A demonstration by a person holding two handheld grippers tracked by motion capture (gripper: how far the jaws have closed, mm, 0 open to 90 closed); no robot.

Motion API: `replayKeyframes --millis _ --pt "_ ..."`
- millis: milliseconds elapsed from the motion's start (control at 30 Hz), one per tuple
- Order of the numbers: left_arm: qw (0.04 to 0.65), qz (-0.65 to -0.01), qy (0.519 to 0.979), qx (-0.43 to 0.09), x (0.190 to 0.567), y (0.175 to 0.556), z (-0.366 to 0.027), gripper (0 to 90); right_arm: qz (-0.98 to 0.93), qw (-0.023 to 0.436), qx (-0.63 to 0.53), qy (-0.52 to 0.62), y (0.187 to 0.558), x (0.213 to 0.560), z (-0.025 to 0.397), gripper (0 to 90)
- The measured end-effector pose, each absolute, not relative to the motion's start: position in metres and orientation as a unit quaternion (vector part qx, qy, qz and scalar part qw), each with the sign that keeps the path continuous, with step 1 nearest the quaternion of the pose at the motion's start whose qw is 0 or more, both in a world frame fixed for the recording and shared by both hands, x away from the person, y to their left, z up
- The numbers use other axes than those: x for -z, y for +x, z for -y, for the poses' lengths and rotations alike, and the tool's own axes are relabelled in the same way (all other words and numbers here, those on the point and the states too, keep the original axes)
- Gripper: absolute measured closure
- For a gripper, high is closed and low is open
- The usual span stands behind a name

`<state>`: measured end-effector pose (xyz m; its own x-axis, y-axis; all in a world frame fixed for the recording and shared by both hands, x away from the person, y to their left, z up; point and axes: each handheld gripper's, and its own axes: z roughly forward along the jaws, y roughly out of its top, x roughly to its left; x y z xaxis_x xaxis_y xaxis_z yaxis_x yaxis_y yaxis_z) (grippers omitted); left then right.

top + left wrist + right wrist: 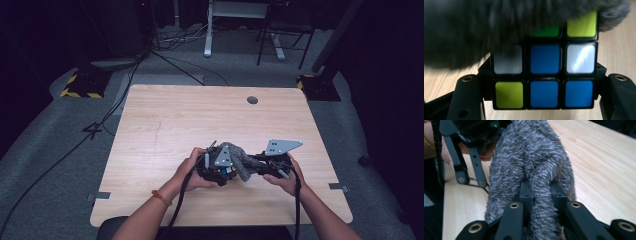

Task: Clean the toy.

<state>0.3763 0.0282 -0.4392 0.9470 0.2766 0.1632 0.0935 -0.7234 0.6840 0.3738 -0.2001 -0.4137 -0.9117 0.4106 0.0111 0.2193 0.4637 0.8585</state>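
Observation:
A Rubik's cube point(544, 77) with blue, white, yellow-green and green stickers sits between the jaws of my left gripper point(544, 100), which is shut on its two sides. A grey fuzzy cloth point(486, 27) drapes over the cube's top. In the right gripper view my right gripper point(541, 195) is shut on a fold of that cloth point(531, 165), with the left gripper's frame point(461, 157) just beyond. In the high view the two grippers meet at the near middle of the table: left gripper point(220, 171), cloth point(241, 162), right gripper point(257, 162).
The wooden table point(200, 115) has a round grey grommet point(252, 100) near its far edge. Cables trail from both grippers over the near edge. Beyond the table are floor cables, a white desk leg point(207, 30) and yellow-black striped bases point(82, 85).

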Motion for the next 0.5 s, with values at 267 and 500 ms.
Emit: replayKeyframes --millis 267,500 --pt "0.345 -0.107 0.922 -0.136 0.4421 0.3785 -0.0242 33.1 -0.849 0.109 -0.484 0.181 0.3708 0.4129 0.1954 75.8" --pt "0.361 -0.109 0.914 -0.147 0.4334 0.3773 -0.0325 33.5 -0.855 0.12 -0.462 0.201 0.3797 0.4194 0.2027 75.6"
